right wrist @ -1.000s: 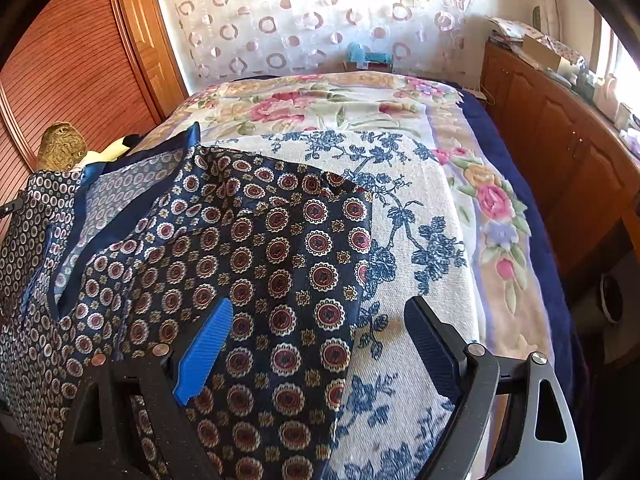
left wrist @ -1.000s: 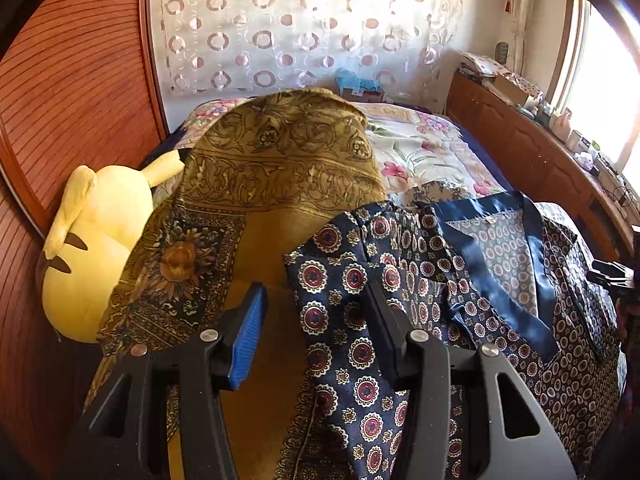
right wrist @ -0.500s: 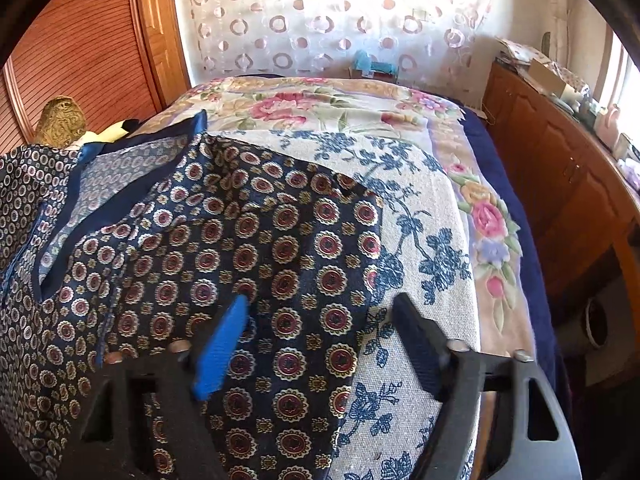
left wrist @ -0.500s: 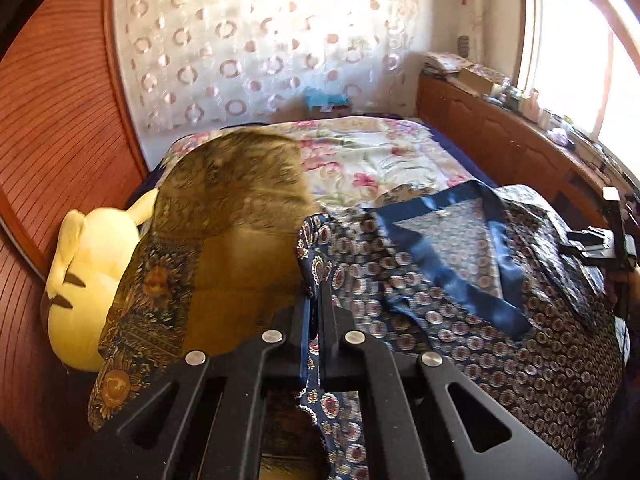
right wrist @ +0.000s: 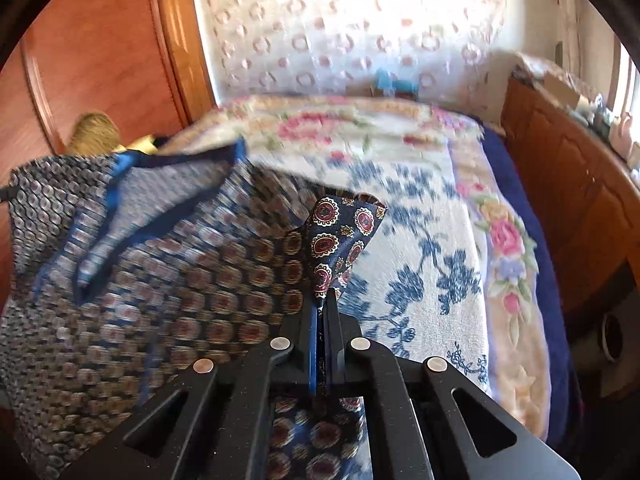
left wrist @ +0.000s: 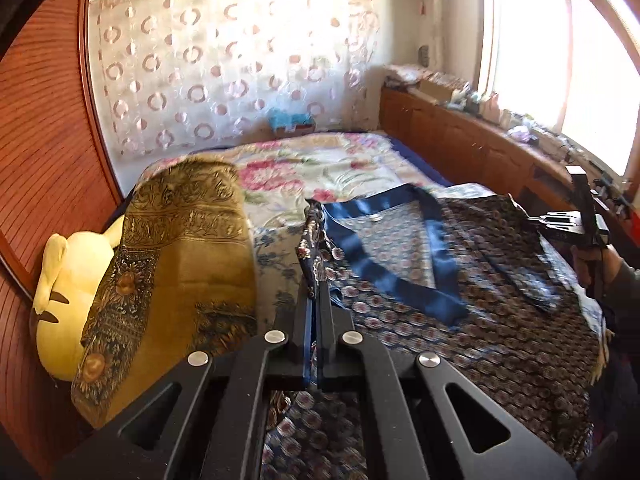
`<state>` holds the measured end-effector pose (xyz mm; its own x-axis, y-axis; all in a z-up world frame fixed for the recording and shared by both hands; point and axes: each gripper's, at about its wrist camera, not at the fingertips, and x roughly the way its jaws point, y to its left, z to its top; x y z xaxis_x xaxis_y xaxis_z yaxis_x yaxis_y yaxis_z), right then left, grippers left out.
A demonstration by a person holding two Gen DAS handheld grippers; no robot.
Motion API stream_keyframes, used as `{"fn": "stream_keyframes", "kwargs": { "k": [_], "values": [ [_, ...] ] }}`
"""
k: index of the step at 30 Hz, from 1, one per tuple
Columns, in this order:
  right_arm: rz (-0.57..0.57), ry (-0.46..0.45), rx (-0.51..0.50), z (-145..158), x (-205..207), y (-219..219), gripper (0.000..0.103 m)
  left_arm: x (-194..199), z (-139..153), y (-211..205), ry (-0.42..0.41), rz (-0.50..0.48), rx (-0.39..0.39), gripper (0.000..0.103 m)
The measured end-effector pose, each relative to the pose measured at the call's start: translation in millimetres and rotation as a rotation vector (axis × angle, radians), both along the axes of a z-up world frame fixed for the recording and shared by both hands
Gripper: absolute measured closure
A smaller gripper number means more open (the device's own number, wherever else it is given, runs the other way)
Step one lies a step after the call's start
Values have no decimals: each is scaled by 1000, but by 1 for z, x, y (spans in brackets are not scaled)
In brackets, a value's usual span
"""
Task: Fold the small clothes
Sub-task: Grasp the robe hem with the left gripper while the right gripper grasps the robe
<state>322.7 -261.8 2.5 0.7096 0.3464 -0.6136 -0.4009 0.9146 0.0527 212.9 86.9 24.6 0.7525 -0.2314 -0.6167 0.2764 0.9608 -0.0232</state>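
Left tongs (left wrist: 316,300) and right tongs (right wrist: 322,308) each pinched an edge of the navy medallion-print satin garment (left wrist: 460,312) lying on the floral bed (right wrist: 420,240); slippery fabric might slide free under uneven pulling.

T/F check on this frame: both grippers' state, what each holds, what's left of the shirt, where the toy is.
1. The left gripper is shut on the patterned shirt. True.
2. The right gripper is open above the bedspread. False: it is shut on the shirt's edge.
3. A gold scarf lies to the left of the shirt. True.
4. The yellow plush toy sits on top of the shirt. False: it sits beside the scarf, by the wooden wall.
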Motion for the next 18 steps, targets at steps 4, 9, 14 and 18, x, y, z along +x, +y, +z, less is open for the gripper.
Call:
{"fn": "stream_keyframes", "kwargs": {
  "k": [4, 9, 14, 18],
  "values": [
    [46, -89, 56, 18, -48, -7, 101, -54, 9, 6, -66, -13, -37, 101],
    [92, -154, 119, 19, -128, -30, 101, -128, -9, 23, -86, 6, -85, 101],
    [92, -124, 151, -2, -194, -63, 102, -177, -42, 45, -45, 67, -146, 101],
    [69, -93, 170, -16, -235, -83, 102, -202, -62, 65, -12, 124, -206, 101]
  ]
}}
